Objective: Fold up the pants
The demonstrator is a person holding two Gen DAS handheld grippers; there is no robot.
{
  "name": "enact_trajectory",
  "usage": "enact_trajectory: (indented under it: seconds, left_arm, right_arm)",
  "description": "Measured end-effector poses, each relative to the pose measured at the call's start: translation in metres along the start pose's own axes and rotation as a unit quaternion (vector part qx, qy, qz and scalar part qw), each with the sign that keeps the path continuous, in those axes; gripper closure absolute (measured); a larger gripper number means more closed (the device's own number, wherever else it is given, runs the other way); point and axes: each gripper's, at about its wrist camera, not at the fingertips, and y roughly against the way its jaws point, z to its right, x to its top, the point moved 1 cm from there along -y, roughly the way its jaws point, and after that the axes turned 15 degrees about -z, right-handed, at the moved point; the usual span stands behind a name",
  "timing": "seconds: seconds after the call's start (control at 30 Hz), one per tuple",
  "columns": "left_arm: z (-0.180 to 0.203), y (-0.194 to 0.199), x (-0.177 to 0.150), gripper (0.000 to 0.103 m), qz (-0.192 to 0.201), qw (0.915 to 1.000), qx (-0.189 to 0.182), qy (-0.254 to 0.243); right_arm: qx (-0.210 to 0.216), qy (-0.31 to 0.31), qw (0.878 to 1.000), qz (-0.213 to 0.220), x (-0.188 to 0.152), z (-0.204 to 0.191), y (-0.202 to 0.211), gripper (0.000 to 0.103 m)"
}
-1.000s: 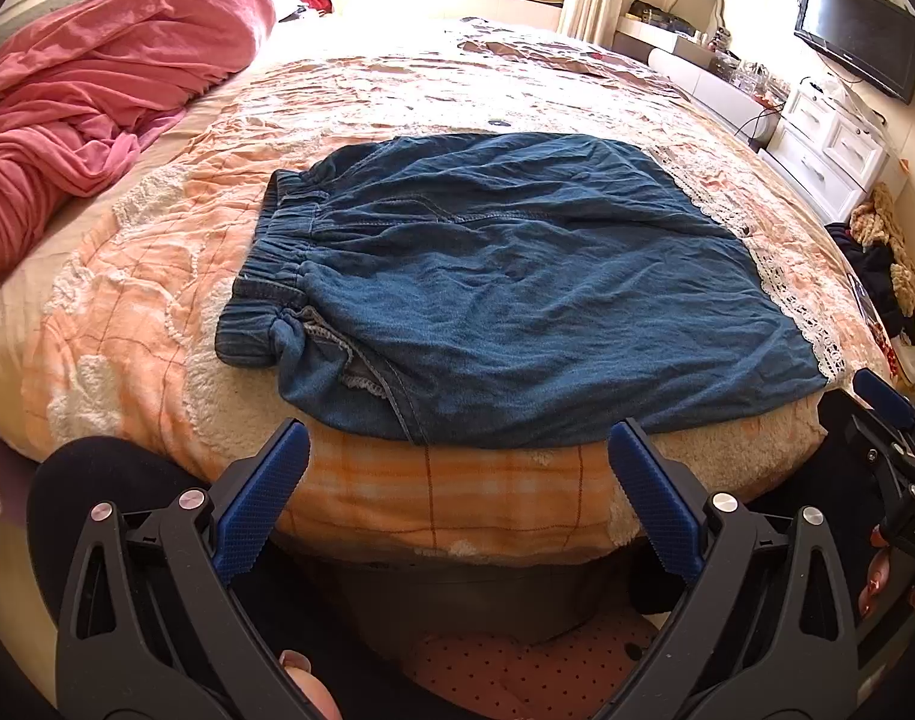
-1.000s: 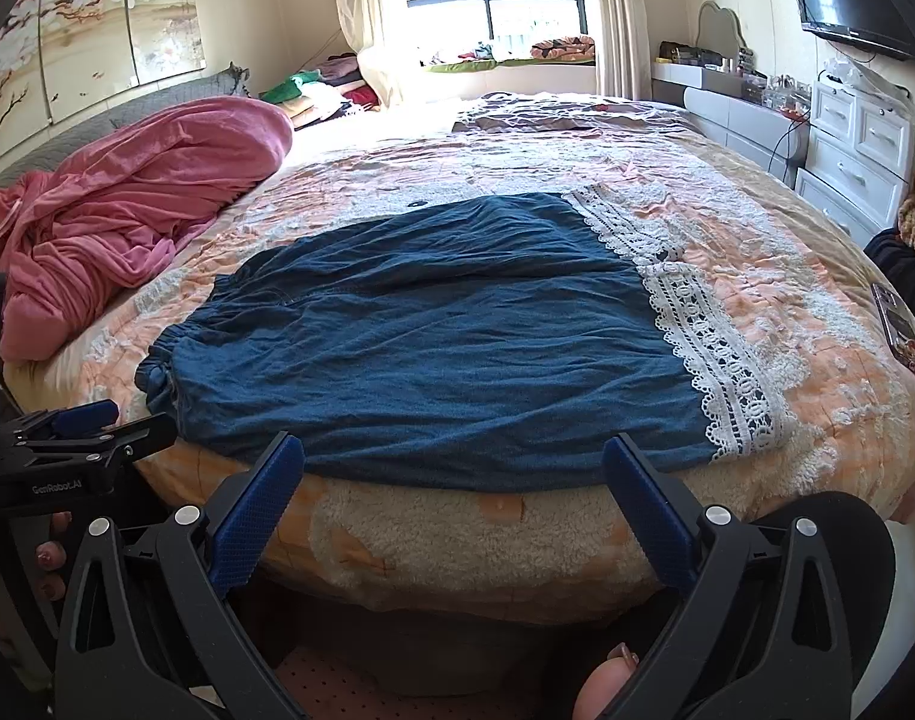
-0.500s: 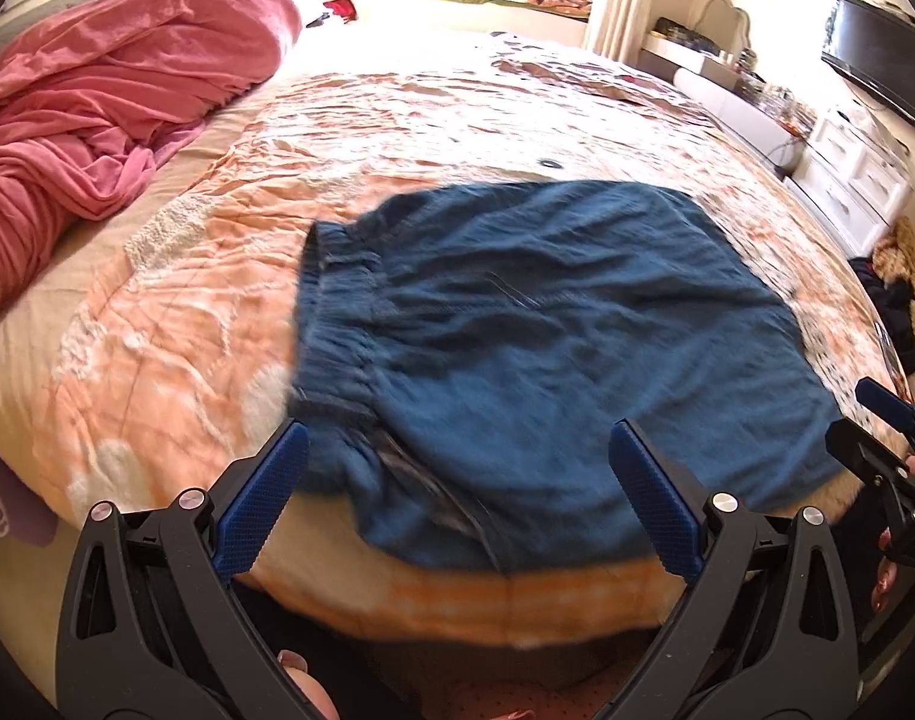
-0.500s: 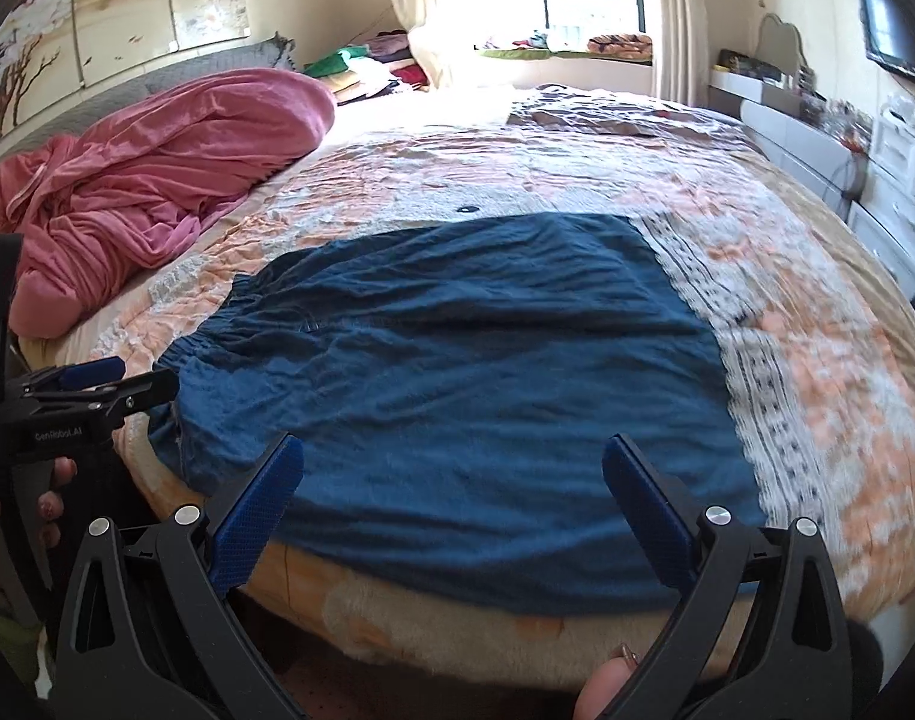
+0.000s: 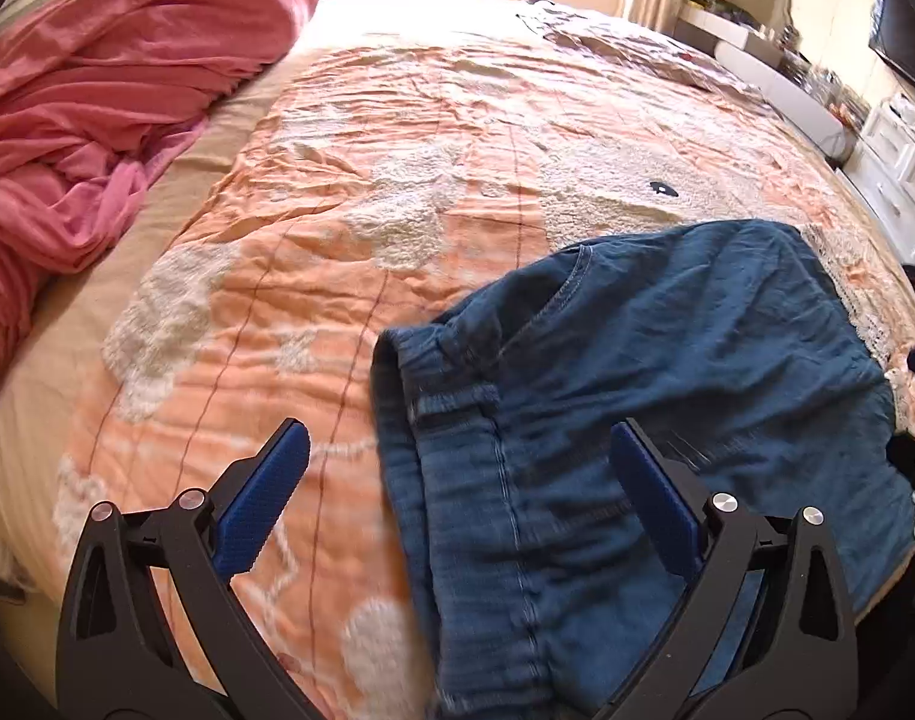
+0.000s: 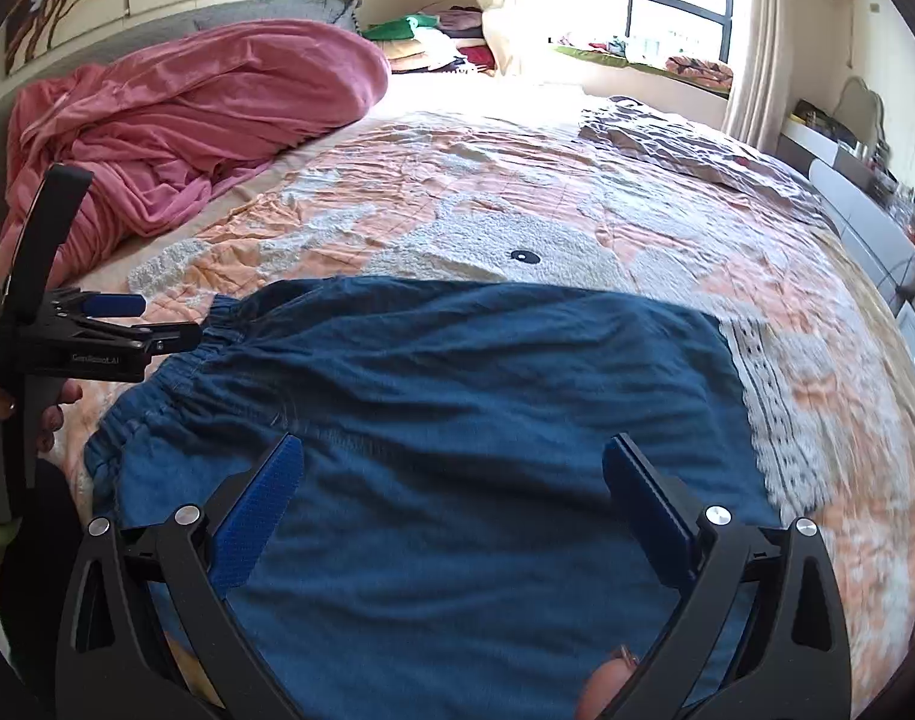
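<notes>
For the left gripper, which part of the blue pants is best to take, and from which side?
Probably the elastic waistband of the blue pants, approached from the left over the bedspread. The open left gripper is nearest it, and its raised, gathered edge should pinch easily.

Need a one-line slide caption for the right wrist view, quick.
Open right gripper poised over blue pants on the bed; left gripper at waistband.

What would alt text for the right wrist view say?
Dark blue pants lie spread on an orange-and-white quilt, with the right hand-held gripper open above them. The left hand-held gripper reaches toward the elastic waistband at left; a pink blanket is heaped behind.
</notes>
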Motion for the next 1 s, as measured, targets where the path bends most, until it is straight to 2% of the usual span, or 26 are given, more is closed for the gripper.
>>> enact_trajectory:
  seconds: [0.13,0.2,0.23,0.27,0.33,0.4,0.43,0.47,0.5,0.7,0.8,0.87,0.97,1.0]
  left_arm:
    - [-0.010,-0.028,0.022,0.011,-0.014,0.9995,-0.027,0.001]
    - [-0.015,-0.038,0.029,0.024,-0.019,0.9994,-0.029,0.004]
    - [-0.018,-0.043,0.032,0.027,-0.024,0.9989,-0.040,0.004]
    - [-0.019,-0.048,0.033,0.035,-0.028,0.9983,-0.052,0.002]
    - [-0.021,-0.056,0.035,0.047,-0.035,0.9983,-0.047,0.003]
    - [-0.023,-0.060,0.036,0.058,-0.031,0.9987,-0.040,-0.004]
    - [-0.025,-0.060,0.036,0.061,-0.028,0.9985,-0.048,-0.004]
    - [-0.026,-0.059,0.036,0.070,-0.025,0.9980,-0.057,-0.005]
    - [-0.026,-0.058,0.037,0.074,-0.020,0.9978,-0.063,-0.009]
    - [-0.029,-0.043,0.033,0.078,0.014,0.9958,-0.088,-0.018]
    - [-0.027,-0.029,0.029,0.078,0.041,0.9944,-0.092,-0.032]
    - [-0.026,-0.024,0.029,0.078,0.054,0.9938,-0.090,-0.037]
    - [-0.022,-0.021,0.028,0.078,0.063,0.9933,-0.082,-0.052]
    - [-0.020,-0.022,0.027,0.078,0.062,0.9935,-0.077,-0.056]
  right_arm:
    - [0.013,0.026,1.000,-0.008,0.027,-0.002,-0.021,0.004]
    - [0.032,0.032,0.999,-0.015,0.041,-0.001,-0.033,0.004]
    - [0.043,0.033,0.998,-0.023,0.048,0.000,-0.039,0.004]
    - [0.056,0.032,0.997,-0.030,0.058,0.003,-0.047,0.004]
    - [0.071,0.037,0.996,-0.037,0.072,0.004,-0.058,0.004]
    - [0.085,0.053,0.994,-0.050,0.091,0.004,-0.073,0.004]
    - [0.092,0.063,0.992,-0.058,0.099,0.003,-0.080,0.004]
    - [0.101,0.076,0.990,-0.063,0.105,0.000,-0.085,0.004]
    - [0.112,0.095,0.986,-0.073,0.112,-0.002,-0.094,0.004]
    - [0.101,0.178,0.974,-0.096,0.143,-0.017,-0.126,0.005]
    - [0.081,0.252,0.960,-0.095,0.150,-0.032,-0.135,0.008]
    - [0.082,0.291,0.948,-0.103,0.153,-0.041,-0.142,0.019]
    - [0.095,0.310,0.938,-0.124,0.158,-0.050,-0.155,0.042]
    - [0.104,0.318,0.933,-0.131,0.156,-0.053,-0.159,0.062]
